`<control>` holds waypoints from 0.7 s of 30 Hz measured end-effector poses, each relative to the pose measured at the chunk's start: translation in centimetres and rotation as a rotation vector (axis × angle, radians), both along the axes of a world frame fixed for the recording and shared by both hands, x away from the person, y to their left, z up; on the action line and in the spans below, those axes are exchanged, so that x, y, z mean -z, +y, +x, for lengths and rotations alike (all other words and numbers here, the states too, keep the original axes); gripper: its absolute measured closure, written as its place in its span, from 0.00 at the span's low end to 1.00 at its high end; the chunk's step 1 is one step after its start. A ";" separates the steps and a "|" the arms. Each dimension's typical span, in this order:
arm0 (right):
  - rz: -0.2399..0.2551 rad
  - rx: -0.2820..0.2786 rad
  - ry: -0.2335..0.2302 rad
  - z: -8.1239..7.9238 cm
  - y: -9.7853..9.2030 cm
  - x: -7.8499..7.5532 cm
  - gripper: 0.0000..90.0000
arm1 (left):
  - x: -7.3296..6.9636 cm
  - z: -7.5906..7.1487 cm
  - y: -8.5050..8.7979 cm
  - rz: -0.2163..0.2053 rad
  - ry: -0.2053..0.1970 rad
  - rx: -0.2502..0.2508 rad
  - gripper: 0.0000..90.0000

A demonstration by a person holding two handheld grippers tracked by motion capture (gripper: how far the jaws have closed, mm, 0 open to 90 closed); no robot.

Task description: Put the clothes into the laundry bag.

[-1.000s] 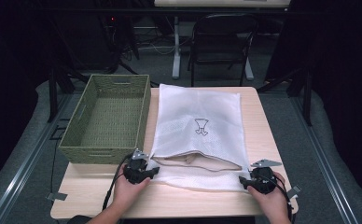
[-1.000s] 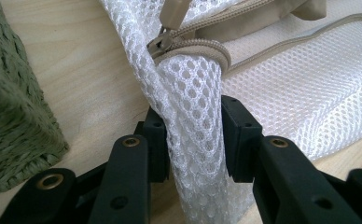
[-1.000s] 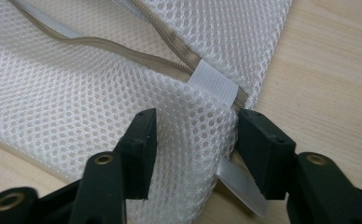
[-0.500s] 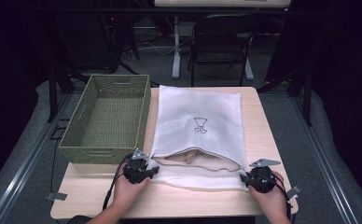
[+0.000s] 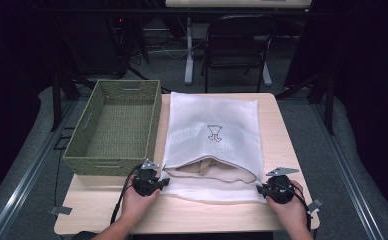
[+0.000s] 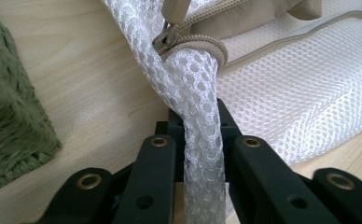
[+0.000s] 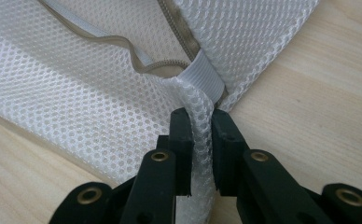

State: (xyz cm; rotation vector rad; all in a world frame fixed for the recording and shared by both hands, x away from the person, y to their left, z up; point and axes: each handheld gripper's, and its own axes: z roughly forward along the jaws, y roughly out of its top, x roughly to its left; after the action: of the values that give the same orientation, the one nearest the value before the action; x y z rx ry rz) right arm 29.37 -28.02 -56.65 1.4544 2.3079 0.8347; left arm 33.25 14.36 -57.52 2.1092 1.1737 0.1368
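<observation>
A pale wooden table stands in a dark room, with a folding chair behind its far edge. A white mesh laundry bag lies flat down the middle of the table, its zipped mouth toward the person and gaping, with beige cloth showing inside. A green woven basket sits just beside the bag on its left. The left gripper is at the bag's near left corner; its jaws have just been closing and are clamped on a bunched fold of mesh below the zipper pull. The right gripper is at the near right corner; its jaws have just been closing and pinch the mesh edge beside a white ribbed tab
</observation>
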 end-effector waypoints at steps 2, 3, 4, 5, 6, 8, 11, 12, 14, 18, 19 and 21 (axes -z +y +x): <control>0.007 -0.004 -0.005 0.2 0.0 -0.1 0.90 | -0.1 0.1 0.0 0.000 -0.002 0.006 0.95; 0.005 -0.007 -0.006 0.2 -0.1 -0.3 0.90 | -0.1 0.1 0.0 0.000 -0.002 0.006 0.95; 0.011 -0.011 -0.014 0.2 -0.1 -0.5 0.90 | -0.1 0.1 0.0 0.006 0.000 0.012 0.95; 0.016 -0.022 -0.013 0.3 -0.2 -0.8 0.90 | -0.1 0.1 0.0 0.006 0.000 0.012 0.96; 0.020 -0.027 -0.023 0.3 -0.3 -1.1 0.90 | -0.2 0.2 -0.1 0.006 0.000 0.011 0.96; 0.019 -0.036 -0.030 0.4 -0.3 -1.6 0.90 | -0.4 0.2 -0.2 0.017 -0.010 0.015 0.96; 0.007 -0.043 -0.030 0.6 -0.3 -2.1 0.90 | -0.8 0.2 -0.2 0.022 -0.016 0.026 0.96; 0.007 -0.043 -0.030 0.6 -0.3 -2.1 0.90 | -0.8 0.2 -0.2 0.022 -0.016 0.026 0.96; 0.015 -0.051 -0.024 1.0 -0.3 -2.5 0.90 | -1.2 0.2 0.1 0.009 -0.011 0.026 0.96; 0.017 -0.076 -0.022 1.6 -0.4 -3.6 0.90 | -2.5 0.2 0.3 0.016 -0.018 0.041 0.96; 0.006 -0.087 -0.023 1.6 -0.4 -3.8 0.90 | -2.9 0.3 0.2 0.027 -0.030 0.050 0.96; 0.005 -0.090 -0.026 1.7 -0.3 -3.9 0.90 | -3.4 0.3 0.1 0.036 -0.035 0.058 0.96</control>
State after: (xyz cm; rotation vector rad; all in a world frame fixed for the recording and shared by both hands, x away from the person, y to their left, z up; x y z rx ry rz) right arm 31.06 -28.35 -52.71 1.3425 2.3685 0.8793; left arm 33.59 14.49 -54.12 2.1613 1.0955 0.1682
